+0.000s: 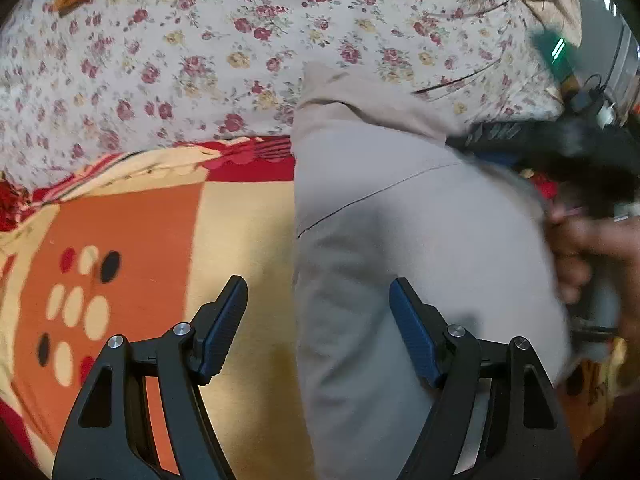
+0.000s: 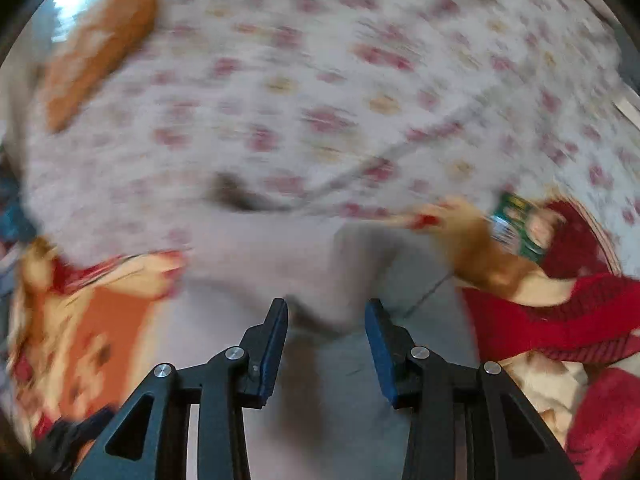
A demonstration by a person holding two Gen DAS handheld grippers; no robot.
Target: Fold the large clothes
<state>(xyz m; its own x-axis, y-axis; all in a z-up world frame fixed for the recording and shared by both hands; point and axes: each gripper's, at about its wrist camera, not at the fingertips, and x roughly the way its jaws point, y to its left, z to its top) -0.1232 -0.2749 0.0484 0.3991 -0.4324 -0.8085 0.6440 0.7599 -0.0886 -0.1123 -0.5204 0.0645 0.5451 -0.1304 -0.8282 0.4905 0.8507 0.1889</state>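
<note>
Currently the left gripper (image 1: 318, 332) hangs with its jaws spread wide and nothing between the pads, straddling the left edge of the grey garment (image 1: 400, 240); one finger sits over the orange patterned blanket (image 1: 120, 232), the other over the cloth. Right gripper (image 2: 326, 342) is also released, jaws partly apart, no fabric pinched as far as the blur allows, pointing down over the same grey garment (image 2: 280, 248). In the left wrist view the right hand (image 1: 592, 248) and its tool are smeared at the garment's right edge, so that side is in motion. Garment lies lengthwise on the blanket, a beige section folded over its far end (image 1: 360, 96), reaching onto the floral bedsheet (image 1: 200, 60). Looks like trousers, but can't confirm. Past the right gripper there's a red knit cloth (image 2: 560, 320) and a small green packet (image 2: 516, 224) near the garment's right side. Risks, my read: left jaws closing where they are could grab the blanket along with the hem; right gripper arriving fast could bunch the cloth or snag the red knit; uneven grabs on the two sides would skew the fold line.
</note>
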